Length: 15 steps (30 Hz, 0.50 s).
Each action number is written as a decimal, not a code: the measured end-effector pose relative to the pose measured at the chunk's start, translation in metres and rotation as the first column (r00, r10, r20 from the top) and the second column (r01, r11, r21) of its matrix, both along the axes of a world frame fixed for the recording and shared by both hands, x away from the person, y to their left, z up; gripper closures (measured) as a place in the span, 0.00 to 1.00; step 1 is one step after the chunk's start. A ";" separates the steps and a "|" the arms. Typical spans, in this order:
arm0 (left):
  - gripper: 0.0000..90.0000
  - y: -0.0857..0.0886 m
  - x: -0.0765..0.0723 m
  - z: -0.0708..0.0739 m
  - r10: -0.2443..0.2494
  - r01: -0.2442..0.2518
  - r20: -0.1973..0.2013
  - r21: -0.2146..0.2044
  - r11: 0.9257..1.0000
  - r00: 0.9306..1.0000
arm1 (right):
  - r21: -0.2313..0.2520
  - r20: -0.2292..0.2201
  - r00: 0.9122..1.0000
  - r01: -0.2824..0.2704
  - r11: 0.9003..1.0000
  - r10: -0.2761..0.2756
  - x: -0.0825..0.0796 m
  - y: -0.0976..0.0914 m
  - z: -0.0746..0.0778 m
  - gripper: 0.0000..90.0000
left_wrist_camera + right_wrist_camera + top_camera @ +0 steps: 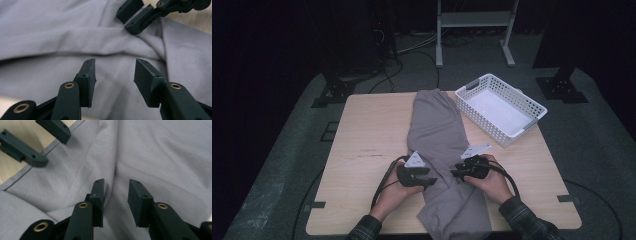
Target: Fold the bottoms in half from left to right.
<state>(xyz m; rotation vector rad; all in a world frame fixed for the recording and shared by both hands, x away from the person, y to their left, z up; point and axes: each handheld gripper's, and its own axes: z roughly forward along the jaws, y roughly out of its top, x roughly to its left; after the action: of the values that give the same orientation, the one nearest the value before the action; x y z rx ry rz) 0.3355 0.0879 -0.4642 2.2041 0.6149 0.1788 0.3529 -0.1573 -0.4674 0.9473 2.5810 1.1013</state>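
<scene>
A grey garment (437,125), folded long, lies down the middle of the wooden table (372,130) from its far edge to its near edge. Its cloth shows close up in the left gripper view (50,37) and the right gripper view (162,157). My left gripper (432,181) sits at the garment's left edge near the front, jaws open over the cloth (115,67). My right gripper (456,173) faces it from the right, jaws open (116,186) astride a raised crease. The two tips are close together; each shows in the other's view (124,22) (53,148).
A white perforated basket (532,107), empty, stands at the table's far right corner beside the garment. Bare tabletop lies left of the garment. A metal stand (474,30) and cables are on the floor beyond the table.
</scene>
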 end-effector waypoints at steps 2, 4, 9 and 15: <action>0.57 -0.008 0.000 0.001 -0.016 0.016 0.003 -0.007 1.000 1.000 | 0.015 0.004 1.000 0.008 1.000 -0.008 0.000 -0.004 0.002 0.69; 0.57 -0.015 0.000 0.001 -0.030 0.030 0.006 -0.004 1.000 1.000 | 0.021 0.007 1.000 0.008 1.000 -0.008 -0.001 -0.007 0.005 0.67; 0.60 -0.027 0.001 -0.003 -0.054 0.054 0.000 0.014 0.998 0.999 | 0.031 0.018 1.000 0.018 0.999 -0.019 -0.006 -0.020 0.012 0.65; 0.65 -0.033 0.004 -0.008 -0.058 0.058 0.000 0.062 0.996 0.998 | 0.039 0.013 1.000 0.023 0.999 -0.024 -0.019 -0.040 0.015 0.64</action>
<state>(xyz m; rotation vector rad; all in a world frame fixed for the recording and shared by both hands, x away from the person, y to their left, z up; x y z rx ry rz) 0.3393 0.0553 -0.4726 2.2786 0.5504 0.1711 0.3340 -0.1975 -0.4521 0.9728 2.5396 1.1516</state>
